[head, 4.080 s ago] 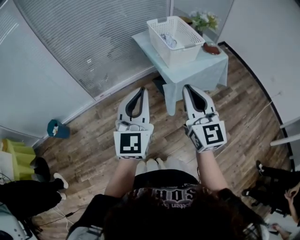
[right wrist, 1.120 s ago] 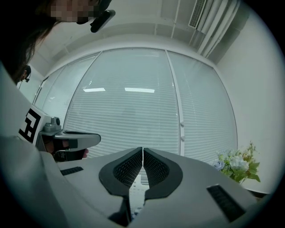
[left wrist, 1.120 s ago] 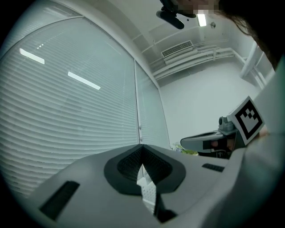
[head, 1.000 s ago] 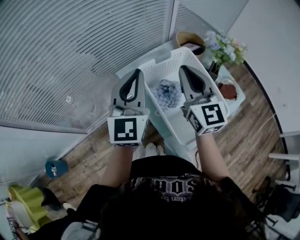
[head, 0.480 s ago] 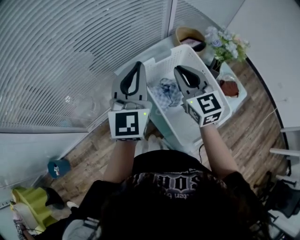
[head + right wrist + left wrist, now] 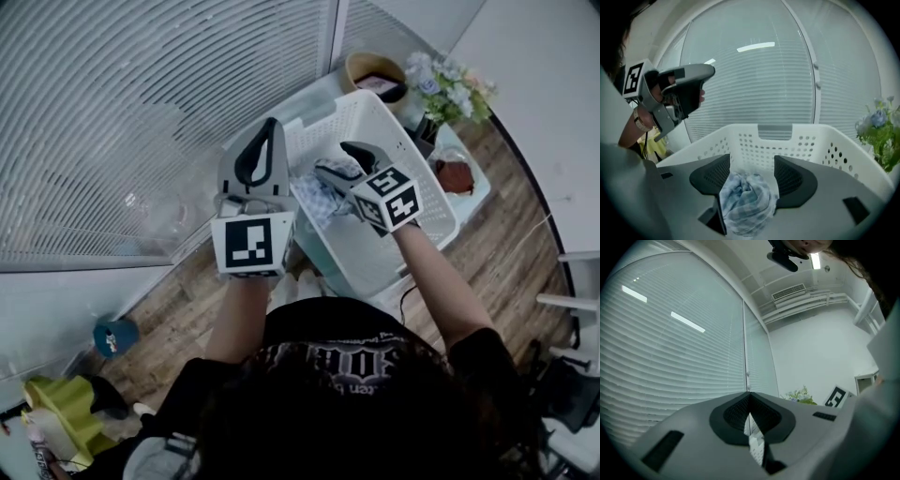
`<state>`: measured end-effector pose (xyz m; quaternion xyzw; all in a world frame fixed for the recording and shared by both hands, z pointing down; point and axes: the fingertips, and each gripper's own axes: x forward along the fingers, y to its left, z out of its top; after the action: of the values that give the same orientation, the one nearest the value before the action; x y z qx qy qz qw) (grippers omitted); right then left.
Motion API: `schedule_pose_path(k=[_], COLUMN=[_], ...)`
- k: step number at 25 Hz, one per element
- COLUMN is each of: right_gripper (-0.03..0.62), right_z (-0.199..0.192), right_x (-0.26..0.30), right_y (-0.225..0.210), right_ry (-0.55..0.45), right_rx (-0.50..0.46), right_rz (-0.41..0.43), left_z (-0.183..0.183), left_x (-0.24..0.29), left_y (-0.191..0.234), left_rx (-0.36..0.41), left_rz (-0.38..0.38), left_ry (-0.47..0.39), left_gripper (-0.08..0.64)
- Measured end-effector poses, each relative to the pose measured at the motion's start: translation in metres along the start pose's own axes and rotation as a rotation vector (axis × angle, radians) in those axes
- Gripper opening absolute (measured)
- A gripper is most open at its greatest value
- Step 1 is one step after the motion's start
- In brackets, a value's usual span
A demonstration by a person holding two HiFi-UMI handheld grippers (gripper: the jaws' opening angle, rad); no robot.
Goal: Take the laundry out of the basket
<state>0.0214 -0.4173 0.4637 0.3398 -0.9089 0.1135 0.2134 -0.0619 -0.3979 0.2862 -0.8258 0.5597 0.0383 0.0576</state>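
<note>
A person stands over a white plastic laundry basket [image 6: 424, 180] with a hand-held gripper in each hand. The right hand-held gripper [image 6: 339, 165] tilts down into the basket. Its jaws have just been opening and stand wide apart. Between them, just ahead of the dark ribbed pads [image 6: 711, 176], lies a crumpled blue-and-white checked cloth [image 6: 747, 198] on the basket floor. The pads flank the cloth but do not appear to press on it, so nothing is held yet.

The left hand-held gripper [image 6: 270, 127] hovers beside the right one, over the basket's near rim, pointing roughly level at the window blinds [image 6: 670, 333]. Its jaws are closed tip to tip and hold nothing.

The cloth looks thin, soft and light, bunched into a loose mound with deep folds. It will likely sag and trail when lifted, and may snag little on the smooth plastic. The high middle of the bunch, directly between the right jaws, looks like the best place to pinch, taking several layers so it does not slip out.

The basket is rigid, with straight walls punched with round holes and a cut-out handle beyond the right jaws. Pale flowers [image 6: 448, 89] stand past it, to the gripper's right.
</note>
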Motion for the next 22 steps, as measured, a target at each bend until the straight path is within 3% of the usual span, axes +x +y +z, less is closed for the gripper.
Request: schedule_pose_path(k=[4,9,14,22], right_gripper=[0.342,0.365,0.365,0.343], right_z=[-0.038,-0.079,-0.102,-0.118], right_x=[0.016,0.028,0.038,0.047], right_y=[0.002,-0.003,-0.002,0.005], right_ry=[0.133,0.254,0.286,0.309], right_rx=[0.006,0.03,0.086,0.065], right_rz=[0.041,0.034,0.051,0.059], left_z=[-0.002,-0.003,-0.004,-0.007], left_x=[0.001,0.002,0.001,0.002], left_y=[0.0,0.0,0.0,0.001], left_rx=[0.0,0.001,0.01,0.013], left_rz=[0.001,0.004,0.008,0.018], left_ry=[0.005,0.005,0.012,0.02], left_gripper=[-0.003,-0.003,-0.003,-0.003])
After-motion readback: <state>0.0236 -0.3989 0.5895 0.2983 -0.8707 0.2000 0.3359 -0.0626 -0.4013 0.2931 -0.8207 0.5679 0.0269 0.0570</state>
